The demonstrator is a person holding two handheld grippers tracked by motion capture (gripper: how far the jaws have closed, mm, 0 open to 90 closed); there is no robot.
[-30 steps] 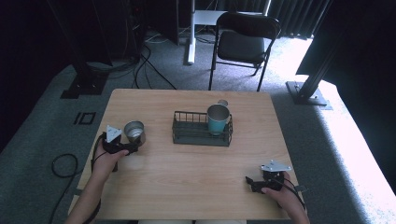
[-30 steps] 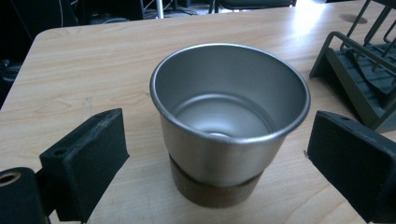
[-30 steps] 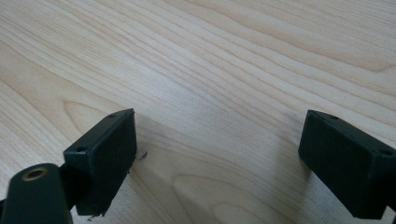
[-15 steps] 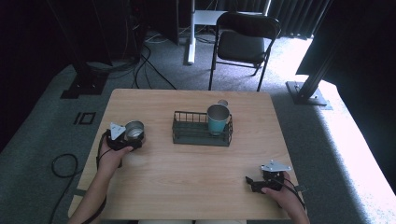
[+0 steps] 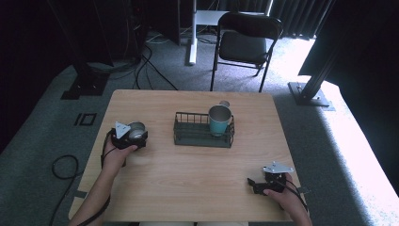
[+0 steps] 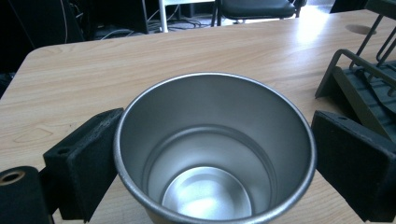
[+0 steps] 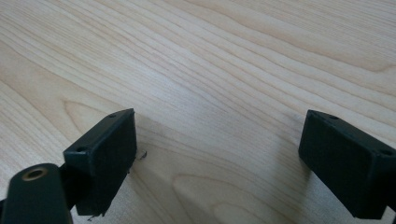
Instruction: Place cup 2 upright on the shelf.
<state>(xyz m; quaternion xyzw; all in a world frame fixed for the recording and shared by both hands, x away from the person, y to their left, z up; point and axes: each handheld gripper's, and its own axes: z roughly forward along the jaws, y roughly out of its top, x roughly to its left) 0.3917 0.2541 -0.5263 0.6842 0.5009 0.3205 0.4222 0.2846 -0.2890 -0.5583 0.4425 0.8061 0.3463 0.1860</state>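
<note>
The table (image 5: pixel 188 174) filled mid-frame, with a rack (image 5: pixel 203 129) at its centre. Left of centre stood your steel cup (image 5: pixel 136 131), upright, between your left gripper's (image 6: pixel 212 163) wide jaws, left pad touching. It looked light, rigid and slippery; squeeze its wall below the rim. Your right gripper (image 7: pixel 224 161), lower right, was spread wide and held nothing.

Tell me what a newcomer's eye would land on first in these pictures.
First, the steel cup between the jaws of the left gripper at the table's left side; whether the pads press it is unclear. Next, the teal cup standing in the wire basket at the table's middle. The right gripper rests open near the front right corner, holding nothing.
</note>
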